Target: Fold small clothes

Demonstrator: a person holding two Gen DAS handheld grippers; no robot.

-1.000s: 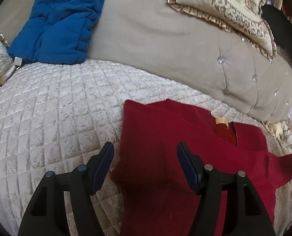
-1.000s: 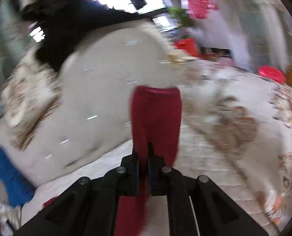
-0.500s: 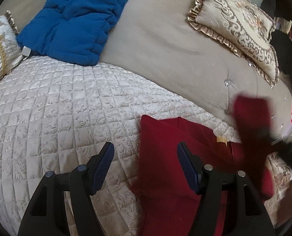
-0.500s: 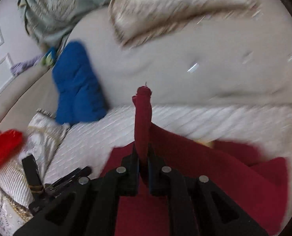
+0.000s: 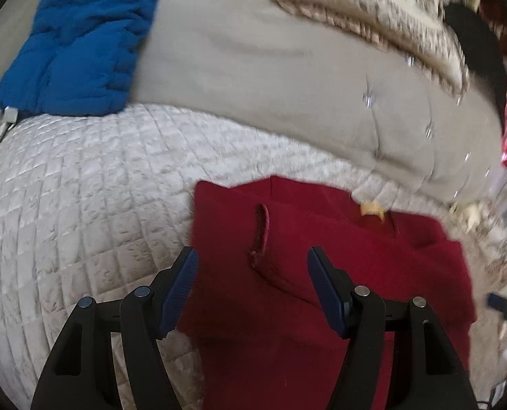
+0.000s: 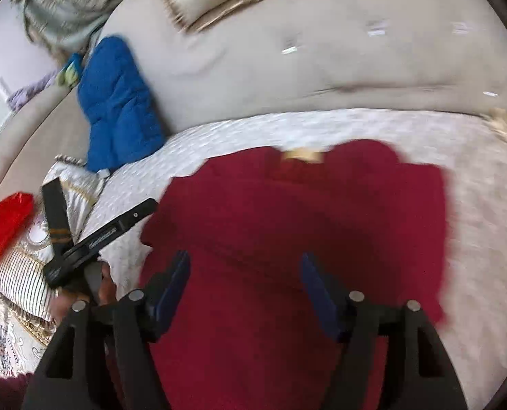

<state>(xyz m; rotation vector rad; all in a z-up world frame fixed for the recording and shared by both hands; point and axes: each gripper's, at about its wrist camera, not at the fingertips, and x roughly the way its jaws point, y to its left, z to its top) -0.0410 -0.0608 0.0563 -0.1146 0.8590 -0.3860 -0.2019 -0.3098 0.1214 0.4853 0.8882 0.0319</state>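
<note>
A dark red small sweater [image 5: 321, 256] lies on the quilted cream cover [image 5: 82, 205], neck label [image 5: 371, 209] toward the sofa back. One sleeve is folded across its body, the cuff [image 5: 261, 235] lying left of centre. My left gripper [image 5: 250, 287] is open and empty, hovering over the sweater's left part. In the right wrist view the sweater [image 6: 304, 222] fills the middle; my right gripper [image 6: 245, 290] is open and empty above its lower part. The left gripper's black body [image 6: 96, 235] shows at the left of that view.
A blue padded cushion [image 5: 79, 41] leans on the beige tufted sofa back [image 5: 270, 85]. An ornate beige pillow [image 5: 373, 10] sits at the upper right. A red plastic bag [image 6: 0, 225] and a striped pillow [image 6: 17, 283] lie at the left.
My right gripper carried the red sleeve across the sweater, opened and let it go. The sleeve now lies folded over the body. My left gripper stayed open, shifting slightly.
</note>
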